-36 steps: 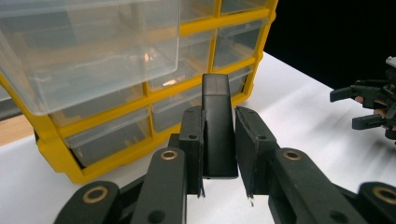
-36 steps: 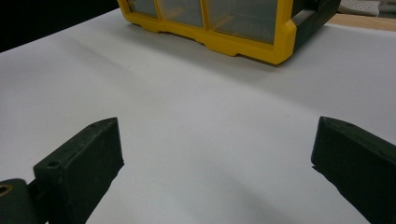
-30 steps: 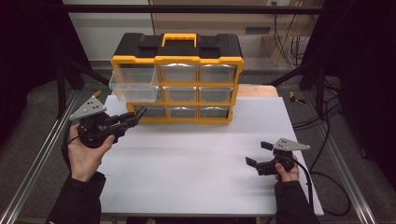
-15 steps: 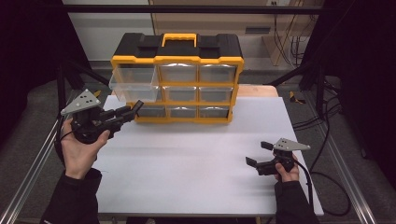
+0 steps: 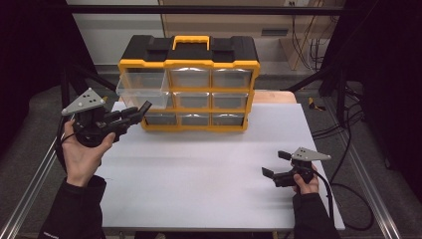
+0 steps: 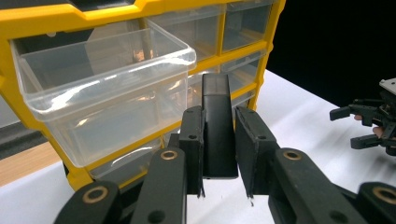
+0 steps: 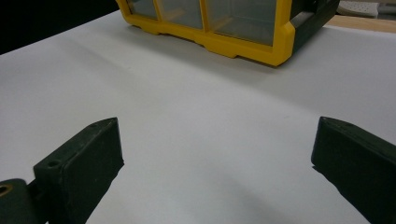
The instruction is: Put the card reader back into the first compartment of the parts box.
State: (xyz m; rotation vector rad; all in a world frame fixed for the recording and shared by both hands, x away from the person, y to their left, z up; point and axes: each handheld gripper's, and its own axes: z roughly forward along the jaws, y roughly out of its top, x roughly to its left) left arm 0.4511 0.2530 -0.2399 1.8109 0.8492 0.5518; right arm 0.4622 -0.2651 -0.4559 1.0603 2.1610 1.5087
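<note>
Left gripper (image 6: 219, 186): jaws mostly closed, pinching a flat black rectangular block (image 6: 217, 126) between the pads. Block stands upright in the grip, top end sticking out well past the fingertips, bottom edge flush between the pads. Matte black, plain faces, no markings I can make out; can't tell what the part is.

In the high view the left gripper (image 5: 141, 112) is held up off the table (image 5: 199, 164) at its left edge, pointing toward the organizer. The block's tip shows as a small dark tab angled up, just beside the lower front edge of the open drawer (image 5: 142, 92). Can't tell whether it touches the drawer.

Drawer: clear plastic, top-left slot of the yellow-and-black drawer organizer (image 5: 189, 84), pulled out toward the person. In the left gripper view the open drawer (image 6: 107, 88) looks empty apart from reflections, with the block sitting below and in front of its front wall. The organizer's other drawers are pushed in. Organizer stands at the far side of the white table, yellow handle on top.

Right gripper (image 5: 277, 164): jaws spread wide, nothing between them. It rests low at the near right of the table, well apart from the organizer. In the right gripper view its two black pads (image 7: 79, 163) frame bare white tabletop, with the organizer's (image 7: 219, 28) bottom row farther off.
</note>
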